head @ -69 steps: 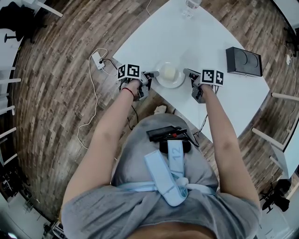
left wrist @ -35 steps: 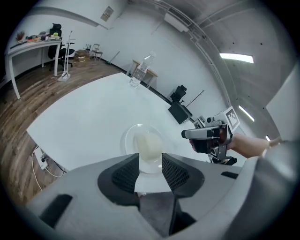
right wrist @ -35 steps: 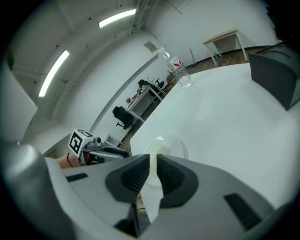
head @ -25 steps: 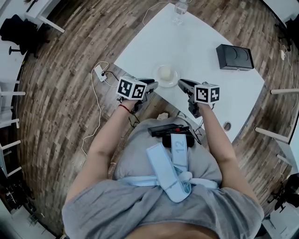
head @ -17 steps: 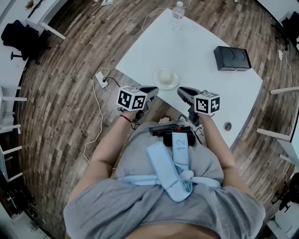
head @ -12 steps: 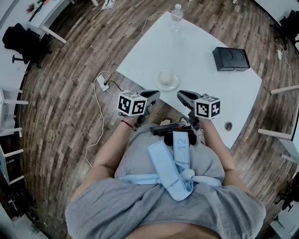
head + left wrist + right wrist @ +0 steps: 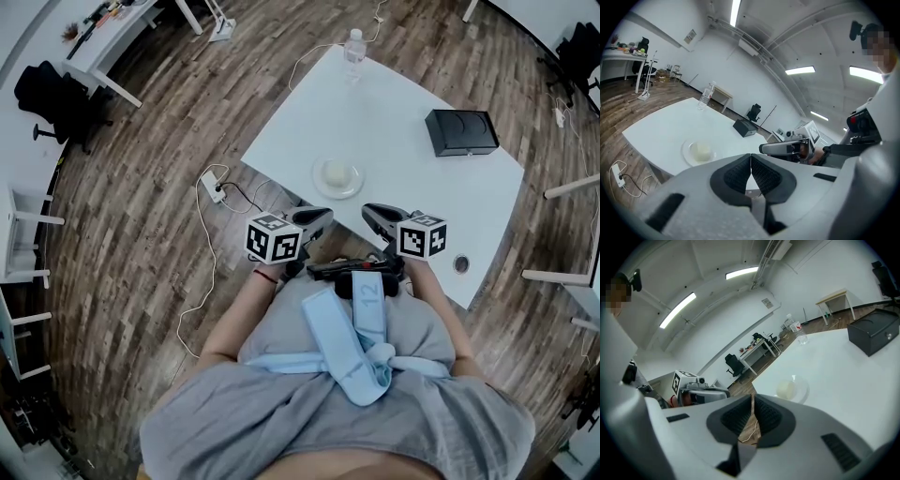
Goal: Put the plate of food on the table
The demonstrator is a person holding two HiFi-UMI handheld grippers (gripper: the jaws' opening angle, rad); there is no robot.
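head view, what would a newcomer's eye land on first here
The white table stands out against the dark wood floor, with a small plate of food sitting close to its near edge. Just short of that edge, the left gripper and right gripper hang shut and empty.

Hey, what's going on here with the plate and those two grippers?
A person holds a gripper in each hand. The plate of food sits on the white table, near the edge nearest the person. The left gripper and right gripper are both shut and empty, clear of it on the person's side. The placing looks done.
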